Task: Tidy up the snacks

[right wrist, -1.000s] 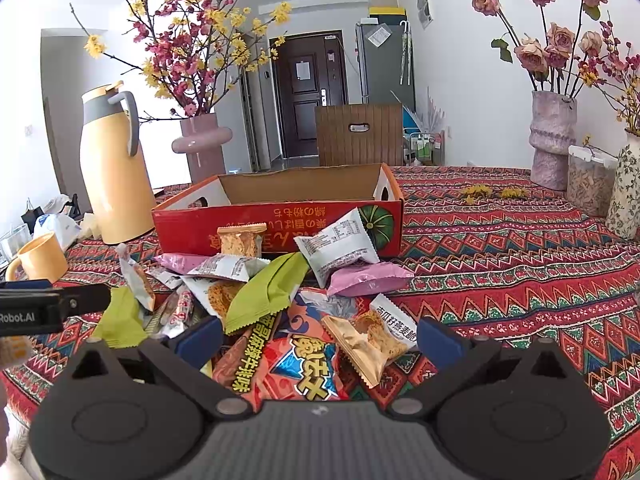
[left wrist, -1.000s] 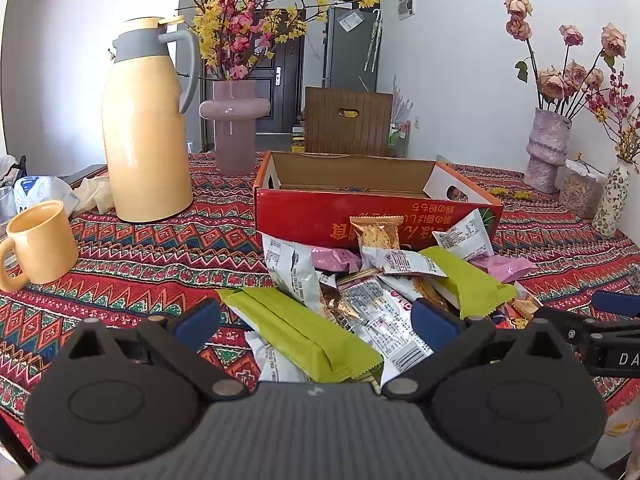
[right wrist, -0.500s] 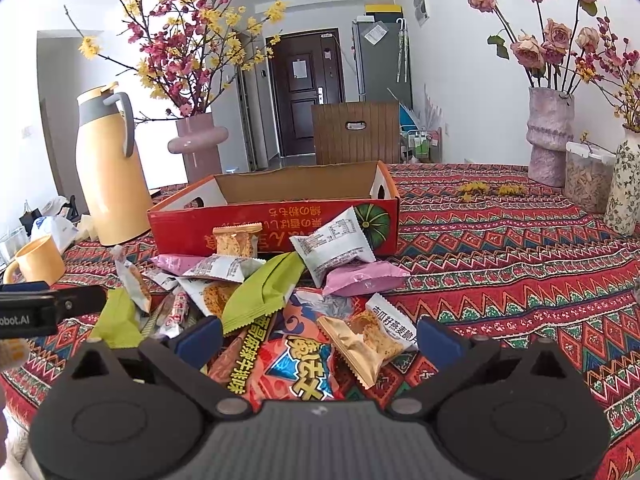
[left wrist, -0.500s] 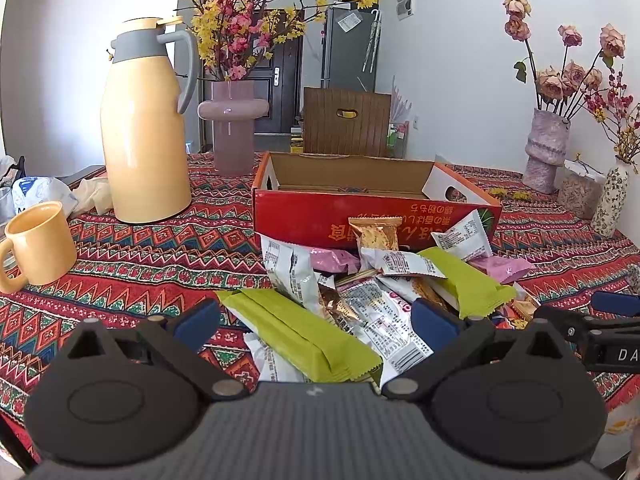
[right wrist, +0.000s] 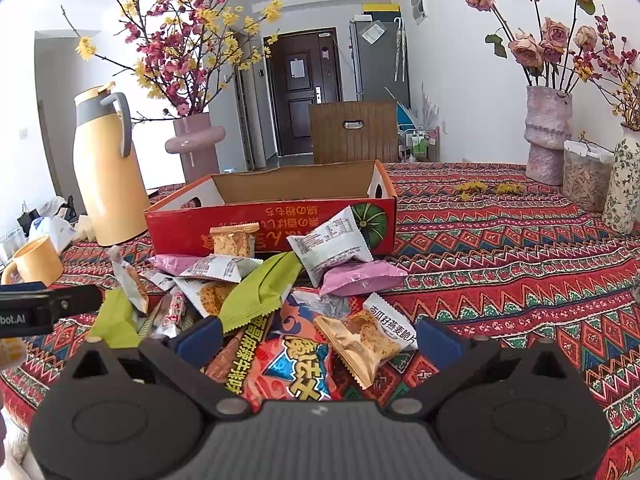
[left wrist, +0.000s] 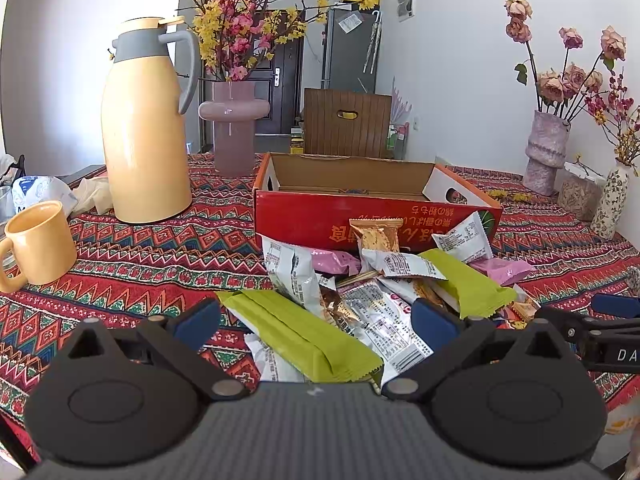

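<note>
Evidently, the snack pile is heaped just ahead of both grippers, against the near wall of the red cardboard box, presumably for easy loading. Nothing can be seen inside the box. The left gripper and right gripper are held wide apart, gripping nothing.

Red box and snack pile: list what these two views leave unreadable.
- Red box floor: both views, hidden by its front wall; contents cannot be told.
- Bottom packets of the pile: both views, buried under upper wrappers.
- Red bag: right view, lower edge covered by the right gripper body.
- Wrapper print: too small to read.
</note>
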A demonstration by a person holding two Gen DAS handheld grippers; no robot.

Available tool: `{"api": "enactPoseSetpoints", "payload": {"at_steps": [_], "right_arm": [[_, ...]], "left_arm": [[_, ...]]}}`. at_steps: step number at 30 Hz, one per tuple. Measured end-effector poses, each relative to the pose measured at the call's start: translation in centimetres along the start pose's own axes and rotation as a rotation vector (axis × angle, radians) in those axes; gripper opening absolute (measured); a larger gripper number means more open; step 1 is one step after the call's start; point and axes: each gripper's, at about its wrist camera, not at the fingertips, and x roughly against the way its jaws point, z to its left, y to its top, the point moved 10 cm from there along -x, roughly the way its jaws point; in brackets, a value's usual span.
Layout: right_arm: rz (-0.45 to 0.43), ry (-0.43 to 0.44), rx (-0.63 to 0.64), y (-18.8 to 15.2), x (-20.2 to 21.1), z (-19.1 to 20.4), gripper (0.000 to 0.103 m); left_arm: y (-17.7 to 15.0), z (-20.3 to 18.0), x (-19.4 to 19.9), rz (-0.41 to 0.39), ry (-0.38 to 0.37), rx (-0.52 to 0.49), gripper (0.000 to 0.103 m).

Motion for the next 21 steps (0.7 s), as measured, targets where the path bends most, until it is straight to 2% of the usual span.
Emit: {"api": "enactPoseSetpoints", "payload": {"at_steps": [21], "right_arm": [[-0.003, -0.001, -0.002, -0.15, -0.19, -0.33, 0.103]], "left_arm": [[0.00, 0.03, -0.17, -0.002, -0.001, 0.005, 0.103]]}}
